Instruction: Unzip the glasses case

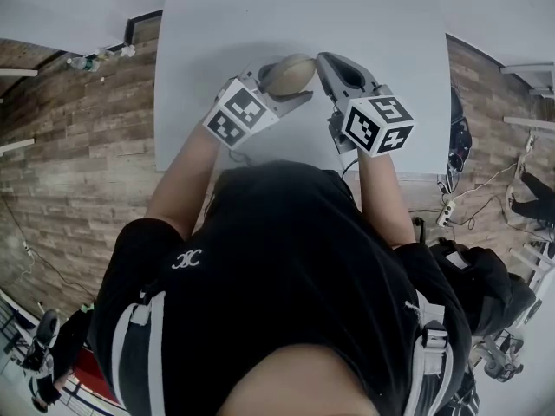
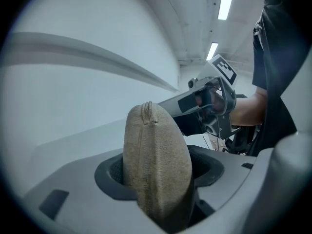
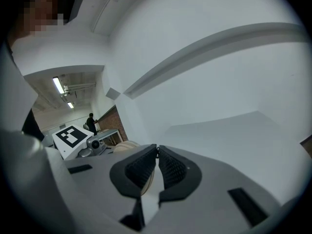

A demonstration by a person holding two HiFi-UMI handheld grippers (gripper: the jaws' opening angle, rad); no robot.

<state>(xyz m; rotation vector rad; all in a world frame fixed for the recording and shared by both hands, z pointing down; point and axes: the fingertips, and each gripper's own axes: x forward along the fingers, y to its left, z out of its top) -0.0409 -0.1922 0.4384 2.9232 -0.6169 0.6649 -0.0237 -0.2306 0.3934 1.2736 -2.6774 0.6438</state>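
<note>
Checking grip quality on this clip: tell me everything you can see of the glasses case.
The glasses case is a tan, oval, puffy pouch with a fuzzy, suede-like surface. A stitched seam runs along its narrow edge to a small pucker on top. It stands on end, clamped between the left gripper's dark pads, over the white table. The right gripper, jaws together, sits by its end. No zip pull can be made out.

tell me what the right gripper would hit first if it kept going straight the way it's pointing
Probably the bare white tabletop: the shut right gripper aims slightly down across it, nothing standing ahead. The tan glasses case sits just to its left, outside that line, though depth is unclear.
</note>
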